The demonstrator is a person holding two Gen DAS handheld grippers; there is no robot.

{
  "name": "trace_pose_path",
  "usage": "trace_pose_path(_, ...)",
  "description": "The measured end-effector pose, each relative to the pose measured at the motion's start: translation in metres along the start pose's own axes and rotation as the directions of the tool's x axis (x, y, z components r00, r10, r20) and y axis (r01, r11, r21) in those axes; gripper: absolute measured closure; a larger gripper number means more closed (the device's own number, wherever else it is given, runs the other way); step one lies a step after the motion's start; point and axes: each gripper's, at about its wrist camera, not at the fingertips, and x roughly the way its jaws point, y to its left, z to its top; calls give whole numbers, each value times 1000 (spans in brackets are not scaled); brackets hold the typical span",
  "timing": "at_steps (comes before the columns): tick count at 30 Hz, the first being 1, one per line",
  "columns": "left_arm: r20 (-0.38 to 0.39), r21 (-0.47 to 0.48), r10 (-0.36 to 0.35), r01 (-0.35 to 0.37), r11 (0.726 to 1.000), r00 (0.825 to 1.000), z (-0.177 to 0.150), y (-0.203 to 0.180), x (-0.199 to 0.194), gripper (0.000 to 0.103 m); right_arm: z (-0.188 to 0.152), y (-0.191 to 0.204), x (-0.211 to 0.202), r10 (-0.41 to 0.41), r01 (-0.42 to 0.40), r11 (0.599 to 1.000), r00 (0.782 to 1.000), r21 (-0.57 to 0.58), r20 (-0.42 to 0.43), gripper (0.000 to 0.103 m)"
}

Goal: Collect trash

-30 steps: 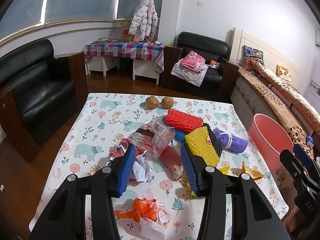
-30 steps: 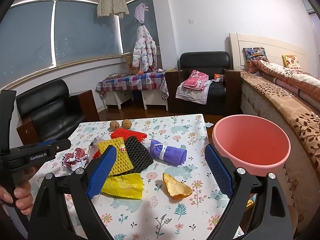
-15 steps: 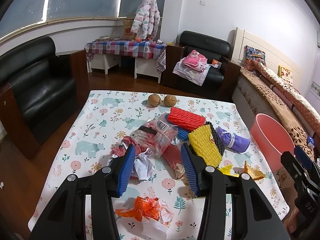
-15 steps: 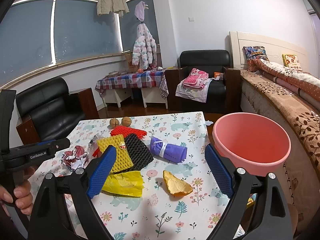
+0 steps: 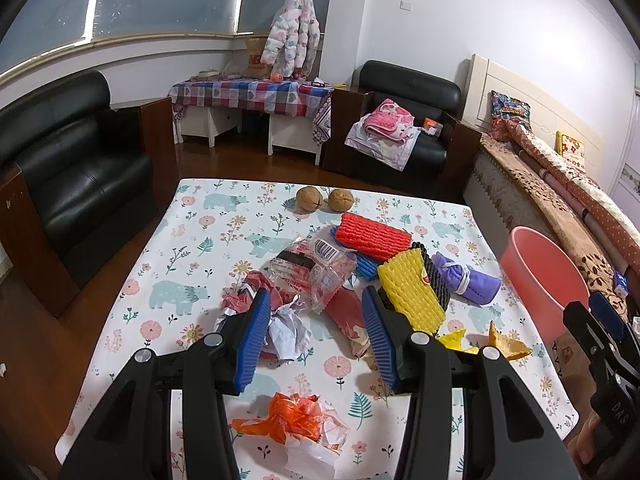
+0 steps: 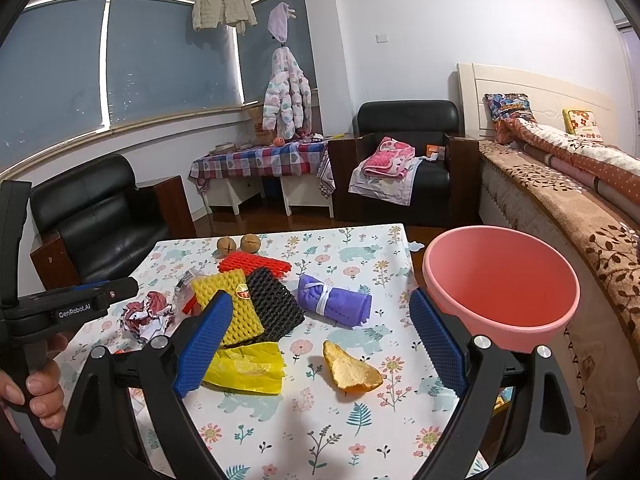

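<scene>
Trash lies on a floral tablecloth [image 5: 192, 240]: crumpled red-white paper [image 5: 280, 320], a clear plastic wrapper [image 5: 316, 268], red [image 5: 372, 234], yellow [image 5: 412, 292] and black foam nets, a purple roll [image 5: 468, 284], an orange ribbon wad [image 5: 292, 420], a yellow bag [image 6: 248, 368] and an orange peel [image 6: 352, 372]. A pink bin [image 6: 500, 284] stands at the table's right edge. My left gripper [image 5: 316, 340] is open and empty above the crumpled paper. My right gripper [image 6: 320, 340] is open and empty above the peel and yellow bag.
Two walnuts [image 5: 324, 199] sit at the table's far edge. Black armchairs [image 5: 72, 176] stand to the left and behind. A bed [image 6: 580, 184] runs along the right, close to the bin. A checked side table [image 5: 252, 96] stands by the window.
Both grippers have drawn back and up slightly, so the table looks a little farther away. Both stay open and empty. No trash has moved.
</scene>
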Motion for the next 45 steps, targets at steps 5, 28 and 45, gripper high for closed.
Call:
trace_pose_path(5,-1,1,-2,2,1000,1000,2,1,0,56,2,-4,-1,-6,6,1000,1000,-1,-5,13)
trace_pose_path(28,-133,-26,6,-9,1000,991,-1,66,52,50,-18,-42,28,33,-25,999,978,42,-208,20)
trace_pose_path(45,-131,-49,-35,28,998,991,7,78,52,82,-31,-55,59,108,-89,994,916,66,-386,45)
